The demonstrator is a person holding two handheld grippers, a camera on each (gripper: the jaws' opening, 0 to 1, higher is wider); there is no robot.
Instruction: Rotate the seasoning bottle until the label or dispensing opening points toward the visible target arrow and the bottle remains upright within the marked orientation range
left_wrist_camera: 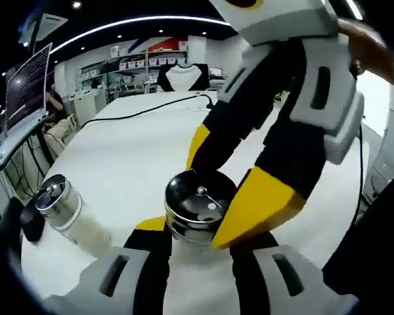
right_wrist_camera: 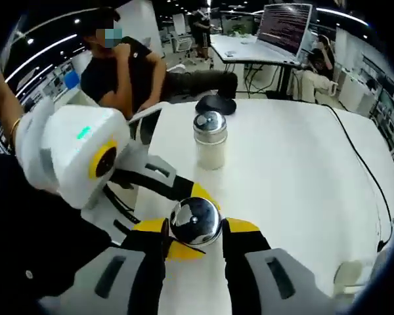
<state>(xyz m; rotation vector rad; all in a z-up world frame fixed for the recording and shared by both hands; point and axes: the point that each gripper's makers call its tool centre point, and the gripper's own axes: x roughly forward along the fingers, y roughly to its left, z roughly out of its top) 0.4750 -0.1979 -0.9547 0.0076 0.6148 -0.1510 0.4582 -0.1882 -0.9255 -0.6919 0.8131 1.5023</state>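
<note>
Both claws (right_wrist_camera: 196,237) clamp the round, shiny steel-capped bottle (right_wrist_camera: 195,221).

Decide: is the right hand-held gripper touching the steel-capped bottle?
Touching: the left gripper view shows the right hand-held gripper with yellow fingertips pressed against the steel-capped bottle.

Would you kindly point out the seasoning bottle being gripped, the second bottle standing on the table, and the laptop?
gripped seasoning bottle (left_wrist_camera: 198,211): left gripper view, on its shiny metal cap.
second bottle (right_wrist_camera: 210,141): right gripper view, on its body below the metal cap.
laptop (right_wrist_camera: 285,26): right gripper view, on its lit screen.
</note>
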